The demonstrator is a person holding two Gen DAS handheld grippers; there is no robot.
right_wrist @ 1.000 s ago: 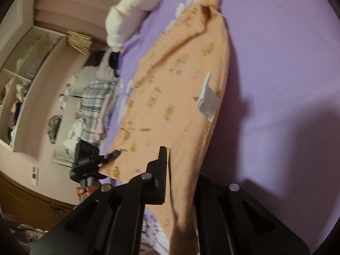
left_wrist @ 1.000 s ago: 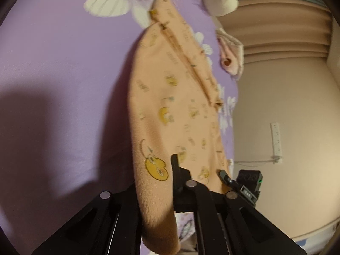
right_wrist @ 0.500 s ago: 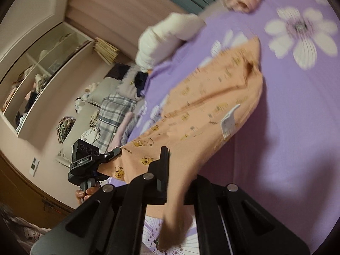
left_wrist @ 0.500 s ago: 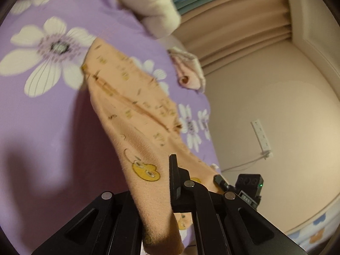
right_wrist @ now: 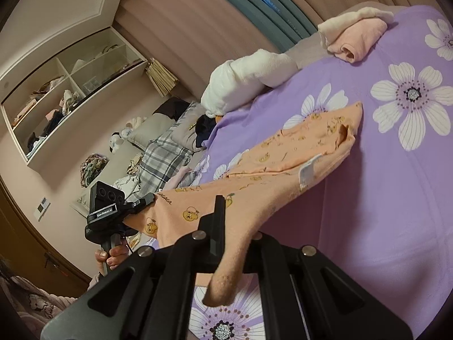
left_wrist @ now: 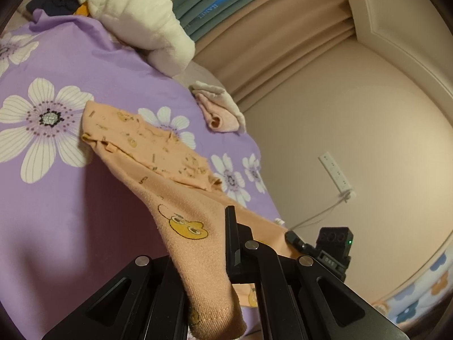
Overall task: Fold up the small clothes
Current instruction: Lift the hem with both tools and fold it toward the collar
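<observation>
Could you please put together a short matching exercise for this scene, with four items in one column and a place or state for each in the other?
Items:
1. orange garment
2. white plush blanket
3. rolled pink cloth
4. white label

Places or states:
A. bundled at the far end of the purple sheet, by the curtain
B. pinched at its near end by the left gripper and right gripper
C. sewn to the garment's edge
D. rolled up near the sheet's far corner

Pairs: 1-B, 2-A, 3-D, 4-C
</observation>
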